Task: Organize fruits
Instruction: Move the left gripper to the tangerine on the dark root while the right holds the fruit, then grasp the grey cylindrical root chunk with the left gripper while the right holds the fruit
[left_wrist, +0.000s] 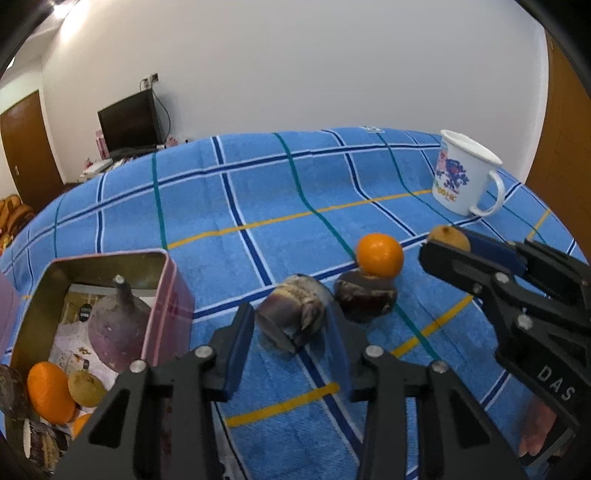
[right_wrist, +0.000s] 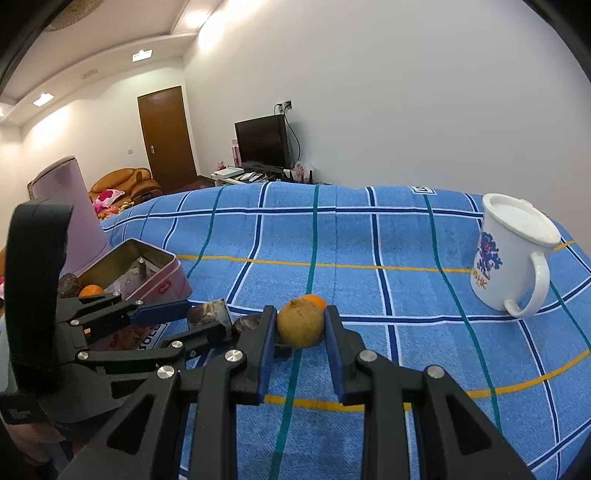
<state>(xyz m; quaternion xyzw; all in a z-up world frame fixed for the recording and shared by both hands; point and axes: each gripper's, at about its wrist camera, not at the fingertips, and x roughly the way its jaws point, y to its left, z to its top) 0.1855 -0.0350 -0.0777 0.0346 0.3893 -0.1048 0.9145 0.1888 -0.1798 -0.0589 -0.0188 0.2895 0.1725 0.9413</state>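
Right fingers clamped on brown round fruit. Left fingers pinching dark fruit, beside orange. Pink tin filled with fruit, seen inside only from left. Blue checked surface; white mug; TV behind.

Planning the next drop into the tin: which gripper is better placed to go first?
Probably left: the left gripper, closed around a dark fruit, sits beside the open tin; the right gripper, holding a yellowish fruit, is farther off.

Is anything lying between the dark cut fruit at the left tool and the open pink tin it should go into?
Nothing visible: only bare blue cloth separates the dark cut fruit between the left tool pads from the pink tin, whose near wall it must clear.
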